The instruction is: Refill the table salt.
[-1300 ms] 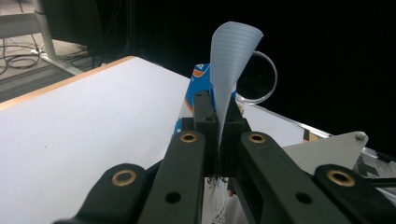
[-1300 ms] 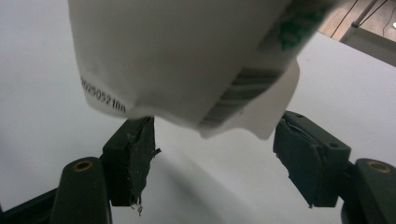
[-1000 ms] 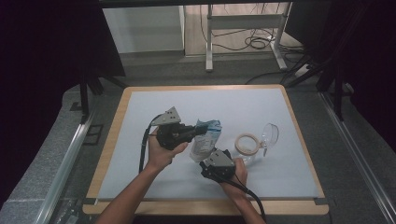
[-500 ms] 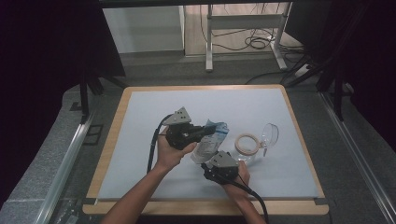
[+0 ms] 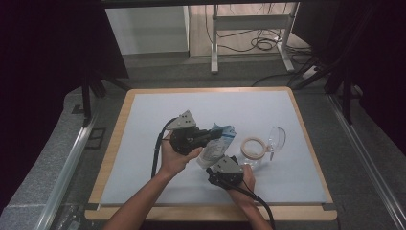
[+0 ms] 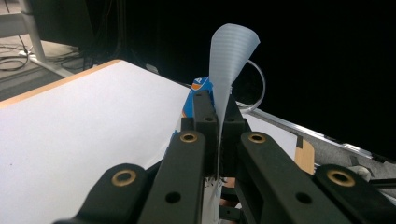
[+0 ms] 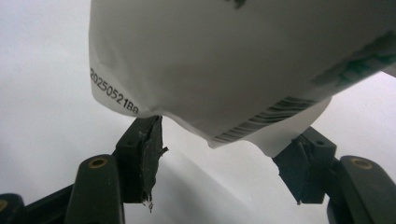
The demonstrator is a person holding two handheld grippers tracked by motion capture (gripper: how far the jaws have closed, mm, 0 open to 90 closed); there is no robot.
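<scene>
A white pouch with a blue top (image 5: 219, 142) hangs tilted above the light mat (image 5: 143, 124). My left gripper (image 5: 209, 136) points right and is shut on the pouch's thin top strip (image 6: 231, 60), which curls up past its fingertips. My right gripper (image 5: 216, 162) sits just below the pouch and points up at it. Its jaws have just been opening a little. The pouch's printed bottom edge (image 7: 233, 60) dips between its fingertips (image 7: 148, 140), but the pads' inner faces are bare.
A roll of tape (image 5: 252, 147) lies flat right of the pouch. A clear glass (image 5: 276, 139) lies on its side beside the roll. The mat rests on a wooden-edged table (image 5: 306, 143). Cables trail from both grippers toward the near edge.
My left hand has carried its gripper and the pouch a little to the right, closer to the tape roll. The right gripper has stayed where it was.
</scene>
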